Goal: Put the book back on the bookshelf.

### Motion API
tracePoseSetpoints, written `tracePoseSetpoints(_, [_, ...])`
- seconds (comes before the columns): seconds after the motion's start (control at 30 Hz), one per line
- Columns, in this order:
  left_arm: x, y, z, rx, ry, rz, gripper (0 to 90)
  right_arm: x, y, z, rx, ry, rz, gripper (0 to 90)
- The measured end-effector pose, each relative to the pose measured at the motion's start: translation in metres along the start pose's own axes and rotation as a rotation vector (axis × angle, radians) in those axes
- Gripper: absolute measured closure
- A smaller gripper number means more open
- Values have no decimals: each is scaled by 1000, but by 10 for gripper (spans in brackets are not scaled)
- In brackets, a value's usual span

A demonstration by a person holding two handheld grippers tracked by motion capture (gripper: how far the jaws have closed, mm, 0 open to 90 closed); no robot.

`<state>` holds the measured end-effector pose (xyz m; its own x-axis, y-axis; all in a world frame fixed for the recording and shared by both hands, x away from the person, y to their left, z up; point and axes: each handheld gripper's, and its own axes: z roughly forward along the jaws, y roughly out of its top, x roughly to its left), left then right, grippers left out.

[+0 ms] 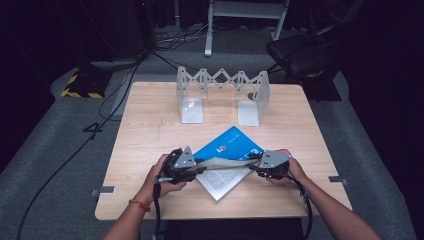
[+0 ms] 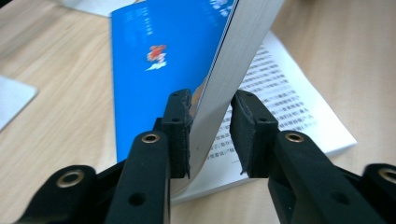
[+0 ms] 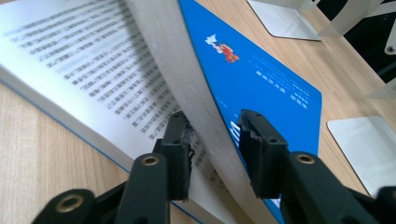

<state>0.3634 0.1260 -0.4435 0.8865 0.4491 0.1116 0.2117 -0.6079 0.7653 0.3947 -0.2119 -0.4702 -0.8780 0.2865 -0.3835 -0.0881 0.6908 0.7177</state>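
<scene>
While my left hand-held gripper [image 2: 210,133] and right hand-held gripper [image 3: 215,151] stand spread around a lifted sheaf of pages, the book [image 1: 227,165] lies open on the wooden tabletop [image 1: 145,135], near a metal rack [image 1: 222,95]; grey carpet [image 1: 60,150] surrounds it.

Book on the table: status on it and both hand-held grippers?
Both hand-held grippers, left and right, open astride lifted pages. Book half open, blue cover up. Metal rack behind, well apart.

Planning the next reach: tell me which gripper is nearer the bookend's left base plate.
Left. The left gripper sits at the book's near-left edge, almost straight below the bookend's left base plate. The right gripper is at the book's right edge, farther across the table.
</scene>
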Motion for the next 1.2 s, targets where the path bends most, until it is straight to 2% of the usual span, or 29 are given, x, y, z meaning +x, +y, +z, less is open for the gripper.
tracePoseSetpoints(0.1, [3, 2, 0, 21, 36, -20, 635, 1, 5, 2, 16, -11, 3, 678])
tracePoseSetpoints(0.13, [-2, 4, 0, 29, 48, -2, 606, 1, 7, 2, 19, -12, 6, 680])
tracePoseSetpoints(0.17, [-2, 4, 0, 29, 48, -2, 541, 1, 7, 2, 19, -12, 6, 680])
tracePoseSetpoints(0.2, [-15, 9, 3, 37, 75, 20, 474, 0, 14, 2, 39, -19, -9, 683])
tracePoseSetpoints(0.23, [-15, 9, 3, 37, 75, 20, 447, 0, 14, 2, 39, -19, -9, 683])
tracePoseSetpoints(0.27, [-21, 13, 4, 27, 74, 34, 447, 0, 17, 2, 45, -19, -15, 684])
tracePoseSetpoints(0.37, [-32, 22, 6, 21, 80, 33, 366, 0, 21, 3, 65, -16, -14, 684])
tracePoseSetpoints(0.4, [-37, 29, 9, 32, 91, 31, 346, 1, 23, 3, 75, -18, -13, 684])
tracePoseSetpoints(0.43, [-37, 29, 9, 32, 91, 31, 344, 1, 25, 3, 79, -21, -14, 685])
tracePoseSetpoints(0.5, [-39, 34, 15, 62, 128, 30, 335, 2, 27, 2, 87, -22, -16, 686])
tracePoseSetpoints(0.53, [-39, 35, 16, 50, 115, 30, 361, 2, 32, 3, 103, -17, -26, 690])
tracePoseSetpoints(0.57, [-39, 35, 16, 50, 115, 30, 432, 2, 32, 3, 103, -17, -26, 690])
tracePoseSetpoints(0.6, [-38, 34, 17, 43, 117, 36, 432, 3, 33, 3, 108, -15, -25, 691])
tracePoseSetpoints(0.67, [-37, 31, 17, 31, 120, 51, 580, 5, 36, 3, 116, -14, -30, 691])
tracePoseSetpoints(0.73, [-35, 28, 16, 31, 112, 71, 652, 6, 36, 4, 118, -8, -29, 685])
tracePoseSetpoints(0.83, [-34, 23, 15, 43, 87, 93, 696, 3, 34, 4, 91, 26, -20, 638])
tracePoseSetpoints(0.9, [-33, 19, 14, 41, 82, 96, 710, -3, 28, 2, 50, 63, -15, 579])
tracePoseSetpoints(0.93, [-33, 19, 14, 41, 82, 96, 713, -7, 24, 2, 61, 62, -21, 543])
tracePoseSetpoints(0.97, [-30, 15, 11, 34, 73, 90, 713, -13, 17, 2, 81, 47, -16, 555])
tracePoseSetpoints(1.0, [-29, 13, 10, 30, 69, 89, 713, -18, 10, 3, 75, 47, -11, 556])
tracePoseSetpoints(1.07, [-24, 10, 8, 27, 54, 80, 712, -24, 0, 3, 63, 53, -28, 613])
tracePoseSetpoints(1.1, [-24, 10, 8, 27, 54, 80, 709, -24, -3, 2, 48, 59, -67, 644])
tracePoseSetpoints(1.13, [-22, 9, 8, 30, 49, 75, 706, -21, -2, 2, 57, 49, -109, 668])
tracePoseSetpoints(1.17, [-21, 9, 7, 31, 48, 71, 706, -21, -2, 2, 57, 49, -109, 668])
tracePoseSetpoints(1.2, [-17, 9, 5, 27, 50, 63, 700, -18, 2, 2, 66, 33, -134, 687])
